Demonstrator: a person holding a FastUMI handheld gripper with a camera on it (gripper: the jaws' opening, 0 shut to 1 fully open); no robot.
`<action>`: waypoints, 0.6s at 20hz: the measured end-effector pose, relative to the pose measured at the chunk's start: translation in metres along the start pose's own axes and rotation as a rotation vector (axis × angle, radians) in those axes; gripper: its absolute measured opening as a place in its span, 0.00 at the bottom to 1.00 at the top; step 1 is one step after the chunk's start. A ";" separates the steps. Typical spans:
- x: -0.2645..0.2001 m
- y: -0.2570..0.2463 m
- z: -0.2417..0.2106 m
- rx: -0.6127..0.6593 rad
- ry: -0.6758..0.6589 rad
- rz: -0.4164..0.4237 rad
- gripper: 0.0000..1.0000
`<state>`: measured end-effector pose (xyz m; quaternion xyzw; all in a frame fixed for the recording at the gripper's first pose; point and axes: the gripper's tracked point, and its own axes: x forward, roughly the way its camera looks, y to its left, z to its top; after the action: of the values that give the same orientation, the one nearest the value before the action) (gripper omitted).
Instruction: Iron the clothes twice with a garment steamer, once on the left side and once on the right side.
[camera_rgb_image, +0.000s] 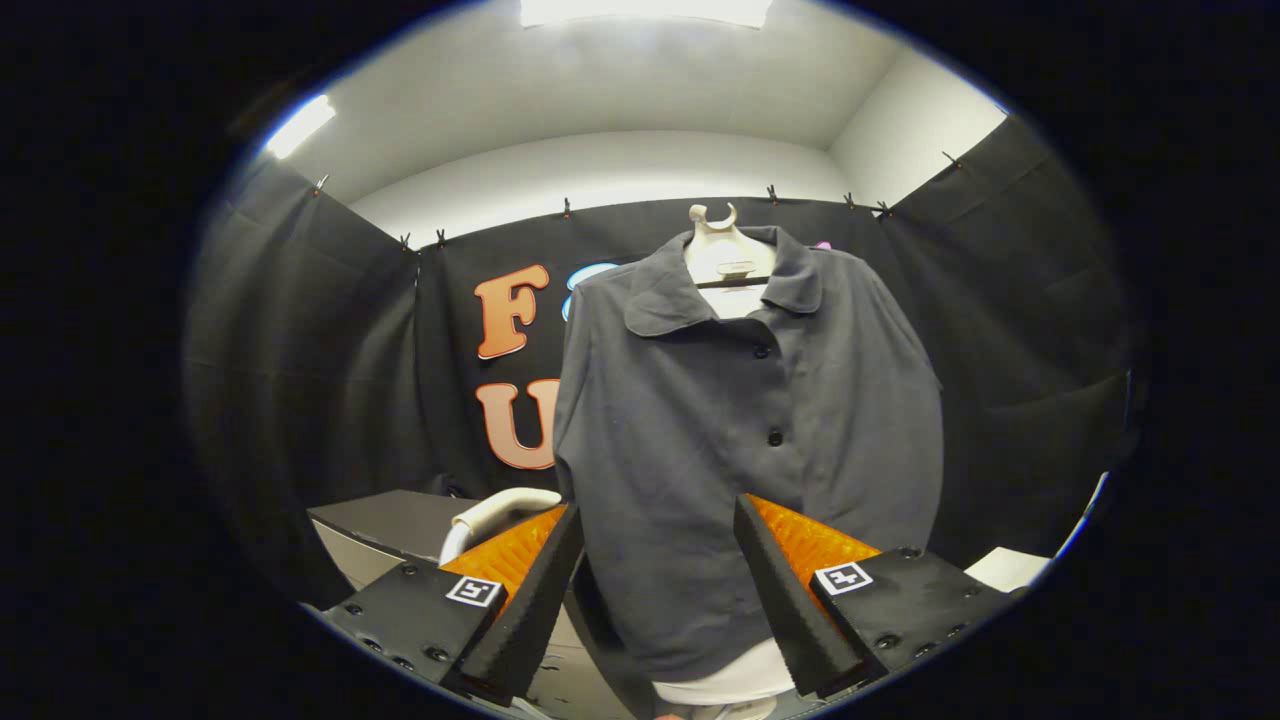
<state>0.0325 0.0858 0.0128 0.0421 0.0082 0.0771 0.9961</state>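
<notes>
Fingers (660, 560) spread wide, empty; grey shirt (740, 430) hangs just beyond, between them.

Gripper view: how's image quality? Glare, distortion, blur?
Gripper view: ceiling lights blown out; strong fisheye bend along the wall top; the shirt is sharp and evenly lit, dark on a dark cloth wall, so contrast is low; the open gripper has fingers in focus, nothing between them; the white handle beyond is clear.

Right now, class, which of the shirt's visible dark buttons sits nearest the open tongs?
The lower button on the grey shirt; the other button sits higher, just below the collar. The tongs hold nothing.
</notes>
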 end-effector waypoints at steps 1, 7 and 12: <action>0.007 0.012 0.002 0.018 0.006 0.029 0.98; 0.064 0.077 0.016 0.059 0.045 0.136 0.98; 0.112 0.152 -0.001 0.028 0.138 0.235 0.98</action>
<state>0.1203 0.2528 0.0235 0.0511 0.0726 0.1960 0.9766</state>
